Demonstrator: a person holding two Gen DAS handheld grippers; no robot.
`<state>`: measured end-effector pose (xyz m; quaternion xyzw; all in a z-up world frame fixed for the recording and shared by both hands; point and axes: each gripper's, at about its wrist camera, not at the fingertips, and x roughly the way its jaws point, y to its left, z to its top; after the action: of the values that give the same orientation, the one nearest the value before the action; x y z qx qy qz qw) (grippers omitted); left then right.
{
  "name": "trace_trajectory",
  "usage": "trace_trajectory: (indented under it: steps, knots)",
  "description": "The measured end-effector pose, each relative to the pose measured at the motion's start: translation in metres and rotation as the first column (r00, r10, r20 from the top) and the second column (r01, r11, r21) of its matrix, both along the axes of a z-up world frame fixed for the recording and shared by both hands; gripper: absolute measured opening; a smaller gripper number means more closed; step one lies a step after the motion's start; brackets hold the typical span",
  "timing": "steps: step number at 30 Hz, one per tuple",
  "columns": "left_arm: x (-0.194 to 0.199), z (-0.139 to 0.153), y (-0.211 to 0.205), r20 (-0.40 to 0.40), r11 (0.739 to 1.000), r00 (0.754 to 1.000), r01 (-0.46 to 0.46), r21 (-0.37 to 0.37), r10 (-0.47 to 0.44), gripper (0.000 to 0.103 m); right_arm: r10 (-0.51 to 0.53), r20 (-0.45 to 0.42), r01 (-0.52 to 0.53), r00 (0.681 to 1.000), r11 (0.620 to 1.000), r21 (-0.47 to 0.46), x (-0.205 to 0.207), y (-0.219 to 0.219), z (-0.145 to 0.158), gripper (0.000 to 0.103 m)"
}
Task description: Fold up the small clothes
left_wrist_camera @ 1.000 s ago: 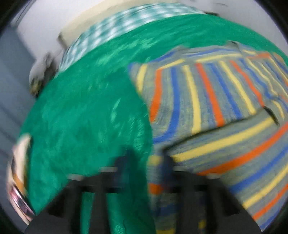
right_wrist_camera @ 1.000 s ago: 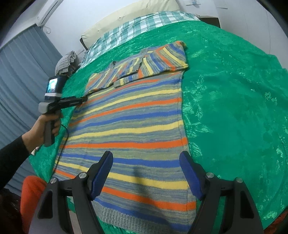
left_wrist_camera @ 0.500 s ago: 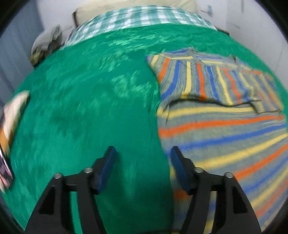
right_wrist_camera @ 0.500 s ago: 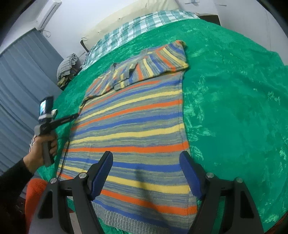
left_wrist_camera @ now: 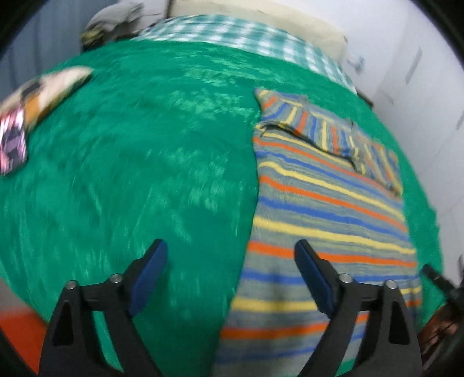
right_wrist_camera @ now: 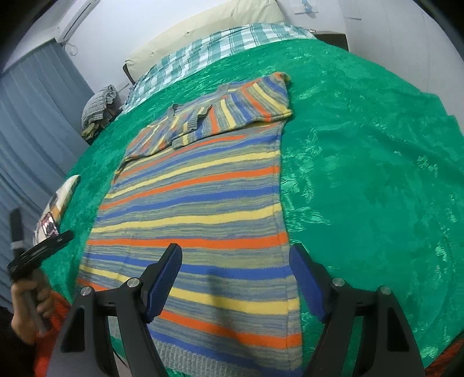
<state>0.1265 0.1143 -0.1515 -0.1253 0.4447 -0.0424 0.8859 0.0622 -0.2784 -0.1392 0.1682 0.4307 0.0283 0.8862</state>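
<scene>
A striped sweater in blue, yellow, orange and grey lies flat on the green bedspread, both sleeves folded across its chest. It also shows in the left wrist view. My right gripper is open and empty, hovering above the sweater's hem near its right edge. My left gripper is open and empty, above the sweater's left edge near the hem. The left gripper also appears at the left of the right wrist view, held in a hand.
A folded patterned garment lies on the bedspread to the left. A checked sheet and a cream pillow lie at the head. A grey bundle sits by the blue curtains.
My left gripper opened, let go of the sweater's sleeve and drew back toward the hem along the left edge. My right gripper stayed open and almost still.
</scene>
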Motion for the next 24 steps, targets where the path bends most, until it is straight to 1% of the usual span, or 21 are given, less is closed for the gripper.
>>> trace_trajectory:
  steps: [1,3,6,8,12,15,24]
  knots:
    - [-0.003,-0.004,0.002,-0.017,1.0,1.0,-0.003,-0.016,0.002,0.092,-0.005,-0.001,0.005,1.0,1.0,-0.011,-0.001,0.0,0.0,0.076]
    - [0.0,-0.01,0.002,-0.049,1.0,0.999,0.009,-0.02,-0.01,0.092,-0.011,-0.004,0.011,1.0,1.0,-0.024,0.0,0.0,-0.002,0.076]
    - [0.002,-0.006,0.002,-0.018,1.0,1.0,0.013,0.018,-0.013,0.092,-0.006,-0.009,0.005,1.0,0.999,-0.042,0.001,0.003,-0.003,0.076]
    - [0.002,-0.004,0.001,-0.002,0.999,1.0,0.015,0.03,-0.015,0.092,0.003,-0.009,-0.004,1.0,0.998,-0.057,0.001,0.007,-0.003,0.076]
    - [0.005,-0.009,-0.001,-0.013,0.999,1.0,0.013,0.031,-0.012,0.092,0.018,-0.005,-0.018,1.0,0.997,-0.077,-0.004,0.012,-0.001,0.076]
    - [0.005,-0.011,-0.002,-0.014,0.999,1.0,0.012,0.053,-0.011,0.092,0.023,-0.007,-0.023,1.0,0.996,-0.083,-0.005,0.011,-0.002,0.076]
    - [0.007,-0.017,-0.002,-0.017,0.995,1.0,-0.009,0.101,0.011,0.092,0.02,0.002,-0.02,1.0,0.998,-0.06,-0.005,0.008,0.0,0.076]
